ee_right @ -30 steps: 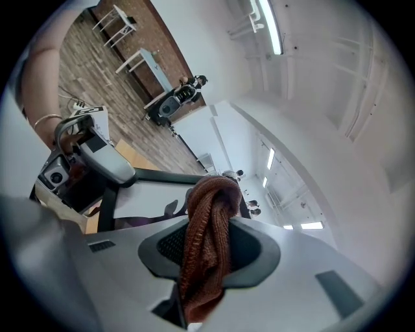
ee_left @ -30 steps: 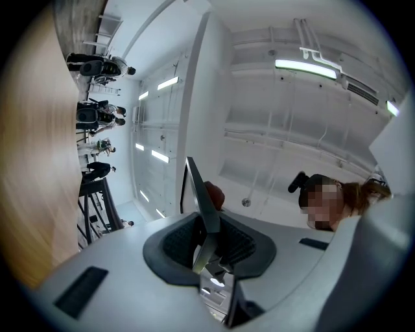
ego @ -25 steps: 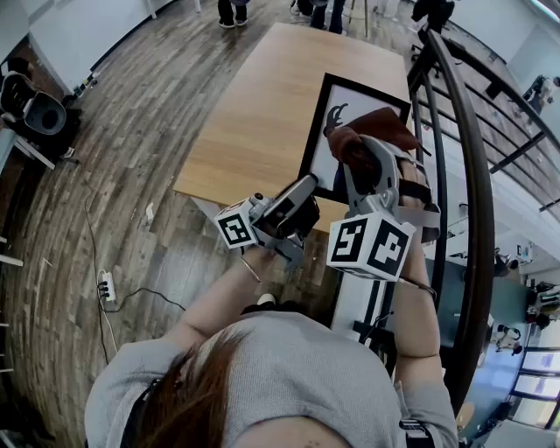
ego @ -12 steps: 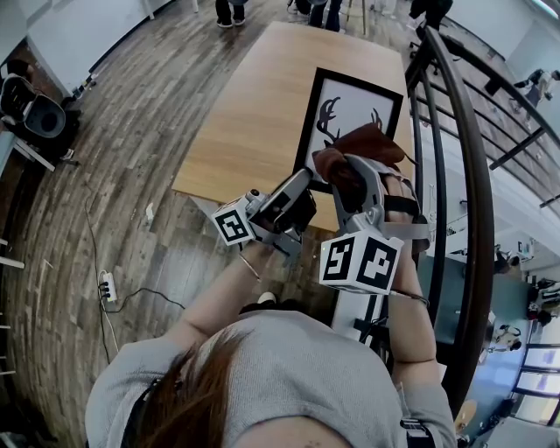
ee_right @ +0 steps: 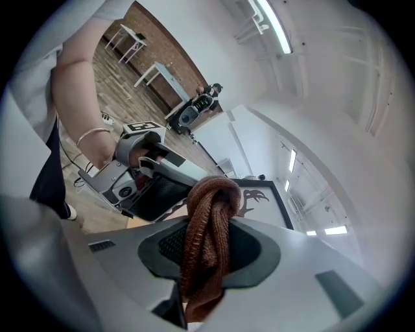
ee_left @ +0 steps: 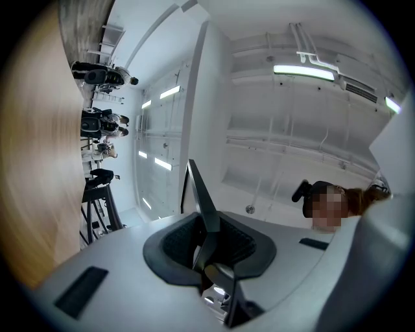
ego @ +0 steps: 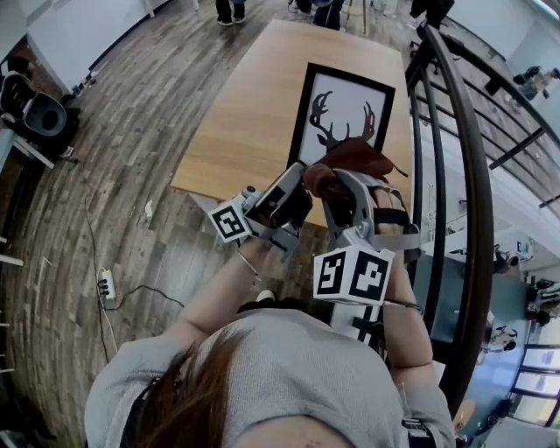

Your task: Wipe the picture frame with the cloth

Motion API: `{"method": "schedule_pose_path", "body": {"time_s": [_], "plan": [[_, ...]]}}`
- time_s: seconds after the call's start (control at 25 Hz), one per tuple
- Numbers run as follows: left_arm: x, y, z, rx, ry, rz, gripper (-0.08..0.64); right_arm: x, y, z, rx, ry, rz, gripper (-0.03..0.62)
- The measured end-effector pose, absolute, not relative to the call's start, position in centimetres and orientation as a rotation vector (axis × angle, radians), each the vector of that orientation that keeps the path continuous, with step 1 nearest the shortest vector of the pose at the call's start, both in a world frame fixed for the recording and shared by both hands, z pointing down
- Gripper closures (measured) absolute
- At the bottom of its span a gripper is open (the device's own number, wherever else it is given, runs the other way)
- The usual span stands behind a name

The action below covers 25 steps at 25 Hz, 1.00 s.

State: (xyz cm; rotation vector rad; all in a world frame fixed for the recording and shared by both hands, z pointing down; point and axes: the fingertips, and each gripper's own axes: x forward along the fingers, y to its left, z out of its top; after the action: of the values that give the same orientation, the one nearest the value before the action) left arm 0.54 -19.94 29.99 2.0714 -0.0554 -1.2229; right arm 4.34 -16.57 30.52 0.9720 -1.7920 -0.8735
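Observation:
A black picture frame (ego: 346, 101) with a deer-antler print is tilted up on the wooden table (ego: 249, 114). My left gripper (ego: 296, 191) is shut on the frame's near left edge; in the left gripper view that thin black picture frame edge (ee_left: 200, 198) stands between the jaws of the left gripper (ee_left: 207, 249). My right gripper (ego: 337, 179) is shut on a bunched brown cloth (ego: 354, 160), which lies against the frame's near end. In the right gripper view the cloth (ee_right: 207, 233) fills the right gripper (ee_right: 204, 262), with the picture frame (ee_right: 266, 194) and the left gripper (ee_right: 142, 178) just beyond.
A dark metal railing (ego: 459, 140) curves along the table's right side, close to my right arm. People's legs (ego: 232, 10) stand past the table's far end. A power strip (ego: 107, 284) and cable lie on the wood floor at left.
The right gripper and the cloth slid along the frame toward its near end, uncovering the antler print. The left gripper kept its hold in the same place.

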Motion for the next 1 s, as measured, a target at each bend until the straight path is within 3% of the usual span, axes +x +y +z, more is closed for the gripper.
{"method": "schedule_pose_path", "body": {"time_s": [0.68, 1.0], "plan": [[-1.2, -21.9, 29.6, 2.05, -0.114, -1.281, 0.488, 3.1, -14.7, 31.5, 0.856, -1.896, -0.884, 0.459], [-1.6, -21.6, 30.7, 2.005, -0.134, -1.291, 0.488, 7.2, -15.3, 22.7, 1.087, -1.92, -0.979, 0.459]]}}
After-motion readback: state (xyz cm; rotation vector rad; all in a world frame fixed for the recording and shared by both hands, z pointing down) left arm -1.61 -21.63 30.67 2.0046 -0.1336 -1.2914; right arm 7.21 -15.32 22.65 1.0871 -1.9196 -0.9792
